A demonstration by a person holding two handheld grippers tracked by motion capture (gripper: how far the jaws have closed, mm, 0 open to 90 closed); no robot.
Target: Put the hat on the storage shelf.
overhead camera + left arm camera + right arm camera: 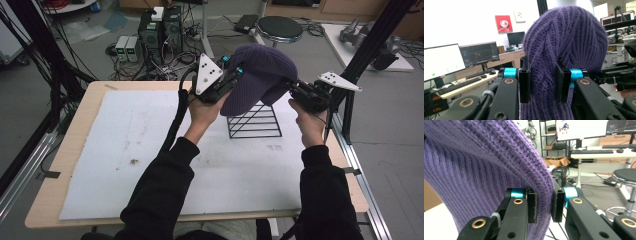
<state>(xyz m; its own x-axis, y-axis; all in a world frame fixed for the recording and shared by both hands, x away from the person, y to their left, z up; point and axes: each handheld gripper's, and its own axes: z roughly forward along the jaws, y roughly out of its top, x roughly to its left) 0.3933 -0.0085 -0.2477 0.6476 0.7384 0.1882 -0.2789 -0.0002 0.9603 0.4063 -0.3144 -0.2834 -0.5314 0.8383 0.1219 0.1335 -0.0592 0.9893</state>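
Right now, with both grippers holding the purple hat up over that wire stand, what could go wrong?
The left gripper and right gripper each pinch only a fold of the purple knit hat, so the stretchy fabric might slip from the pads. The hat hangs just above the black wire stand; its rim could snag on a wire, or tip the light stand, if lowered off-centre.

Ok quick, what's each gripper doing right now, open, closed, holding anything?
Left gripper: closed on the purple knit hat, fingers pinching its fabric.
Right gripper: closed on the hat's other edge, above the wire rack.
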